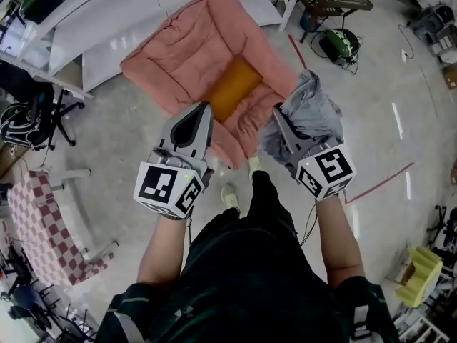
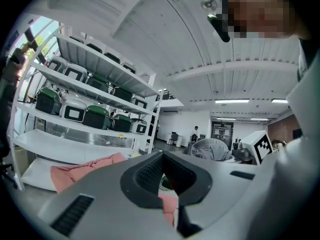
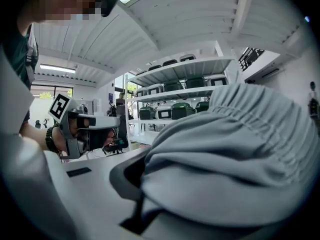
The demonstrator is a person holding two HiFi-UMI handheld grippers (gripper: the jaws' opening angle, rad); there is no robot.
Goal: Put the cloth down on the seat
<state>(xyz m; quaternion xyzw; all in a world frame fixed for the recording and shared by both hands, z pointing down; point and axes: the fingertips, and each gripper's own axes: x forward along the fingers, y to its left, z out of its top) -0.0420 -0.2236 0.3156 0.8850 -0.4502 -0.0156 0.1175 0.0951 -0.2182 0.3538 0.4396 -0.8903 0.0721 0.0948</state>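
A pink padded seat point(image 1: 187, 48) with an orange cushion point(image 1: 233, 88) in its middle stands on the floor ahead of me; part of the seat point(image 2: 82, 168) also shows in the left gripper view. My right gripper point(image 1: 281, 114) is shut on a bunched grey cloth point(image 1: 313, 111), held in the air just off the seat's right front corner. The cloth point(image 3: 225, 154) fills the right gripper view and covers the jaws. My left gripper point(image 1: 205, 108) is shut and empty, over the seat's front edge. Seen from the left gripper point(image 2: 163, 157), the cloth point(image 2: 212, 148) hangs to the right.
White shelving point(image 2: 90, 109) with green-and-white boxes stands behind the seat. A red checkered frame point(image 1: 39, 224) lies at the left, an office chair point(image 1: 28, 120) beyond it. A green device point(image 1: 341, 43) and a yellow object point(image 1: 418, 274) are on the right. My feet point(image 1: 232, 195) are near the seat's front.
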